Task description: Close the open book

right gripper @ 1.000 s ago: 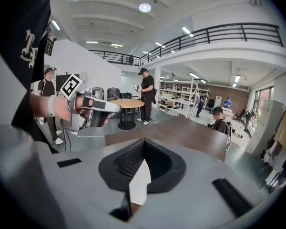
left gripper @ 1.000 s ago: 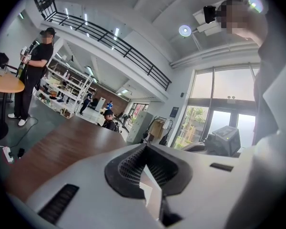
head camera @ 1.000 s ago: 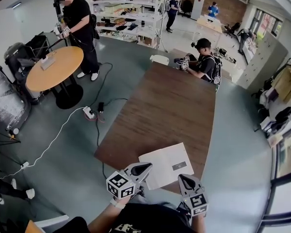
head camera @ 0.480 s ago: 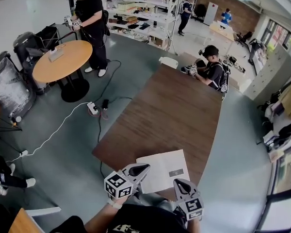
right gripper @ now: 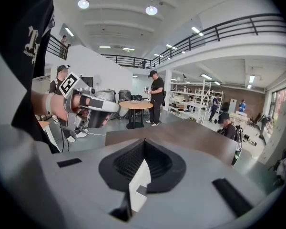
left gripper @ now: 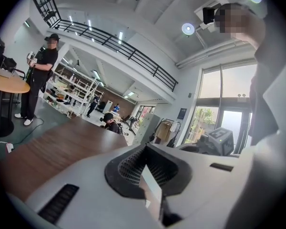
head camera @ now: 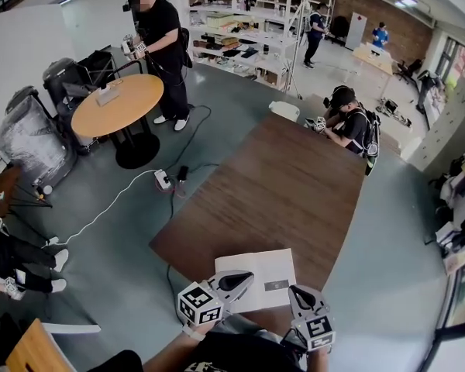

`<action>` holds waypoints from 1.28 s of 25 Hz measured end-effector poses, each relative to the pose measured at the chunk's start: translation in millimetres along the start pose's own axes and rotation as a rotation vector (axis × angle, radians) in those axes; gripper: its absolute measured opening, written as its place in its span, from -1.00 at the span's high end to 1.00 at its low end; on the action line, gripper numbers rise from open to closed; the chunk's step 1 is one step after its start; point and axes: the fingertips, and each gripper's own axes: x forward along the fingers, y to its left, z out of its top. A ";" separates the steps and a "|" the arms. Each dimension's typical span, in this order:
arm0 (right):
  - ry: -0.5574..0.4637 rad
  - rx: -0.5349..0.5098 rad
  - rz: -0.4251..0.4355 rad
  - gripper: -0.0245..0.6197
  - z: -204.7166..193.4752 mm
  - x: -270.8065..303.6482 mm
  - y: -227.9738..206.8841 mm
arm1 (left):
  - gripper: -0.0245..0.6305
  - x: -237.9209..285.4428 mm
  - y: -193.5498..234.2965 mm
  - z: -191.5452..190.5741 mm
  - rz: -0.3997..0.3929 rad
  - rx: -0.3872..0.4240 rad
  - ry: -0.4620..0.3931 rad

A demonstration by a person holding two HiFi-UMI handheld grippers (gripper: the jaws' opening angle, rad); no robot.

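Note:
A white book (head camera: 257, 273) lies flat at the near edge of the long brown table (head camera: 279, 192), with a small dark label on its right part. I cannot tell from here whether it lies open or closed. My left gripper (head camera: 246, 277) is shut, with its tip over the book's near left edge. My right gripper (head camera: 295, 291) is also shut, just off the book's near right corner. In the left gripper view the left gripper (left gripper: 144, 148) holds nothing, and in the right gripper view the right gripper (right gripper: 143, 142) holds nothing. The book is out of sight in both gripper views.
A person (head camera: 350, 127) sits at the table's far end. A round orange table (head camera: 116, 105) stands at the left with a person (head camera: 161, 41) beside it. A power strip (head camera: 163, 180) and cables lie on the floor. Shelves (head camera: 244, 33) stand at the back.
The head view has swung, so the room sits further right and lower in frame. Both grippers stay shut by the book's near edge; the left tip has moved slightly right over it.

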 end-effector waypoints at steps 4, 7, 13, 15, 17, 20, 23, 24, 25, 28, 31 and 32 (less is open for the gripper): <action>-0.005 0.008 -0.018 0.97 -13.9 -18.2 -18.3 | 0.91 2.7 -15.1 -10.8 0.016 0.004 -0.006; -0.028 0.006 -0.014 0.97 -13.2 -22.6 -25.2 | 0.91 4.1 -18.5 -6.7 0.028 0.023 -0.016; -0.046 -0.012 0.037 0.97 -12.7 -19.6 -26.6 | 0.91 4.3 -7.7 -14.4 0.081 -0.015 -0.004; -0.040 -0.016 0.053 0.97 -13.5 -18.6 -25.2 | 0.91 2.0 -0.3 -29.9 0.100 -0.053 0.021; -0.037 -0.023 0.061 0.97 -12.2 -18.3 -26.7 | 0.91 -0.1 5.0 -44.4 0.113 -0.079 0.042; -0.034 -0.034 0.067 0.97 -10.6 -17.3 -29.0 | 0.91 -5.1 9.7 -65.0 0.122 -0.116 0.064; -0.030 -0.041 0.077 0.97 -8.5 -14.8 -26.1 | 0.91 -12.3 16.2 -82.3 0.128 -0.152 0.076; -0.028 -0.044 0.082 0.97 -8.1 -13.8 -24.3 | 0.91 -14.5 18.8 -87.6 0.131 -0.161 0.080; -0.026 -0.048 0.087 0.97 -8.2 -12.6 -22.2 | 0.91 -16.6 21.4 -92.7 0.135 -0.167 0.084; -0.011 -0.064 0.096 0.97 -11.3 -9.8 -14.8 | 0.91 -24.0 29.2 -108.1 0.147 -0.184 0.098; 0.007 -0.082 0.095 0.97 -14.7 -8.1 -11.3 | 0.91 -31.7 37.9 -123.4 0.155 -0.193 0.111; 0.011 -0.085 0.094 0.97 -15.1 -8.2 -10.8 | 0.91 -34.5 40.7 -129.0 0.156 -0.193 0.115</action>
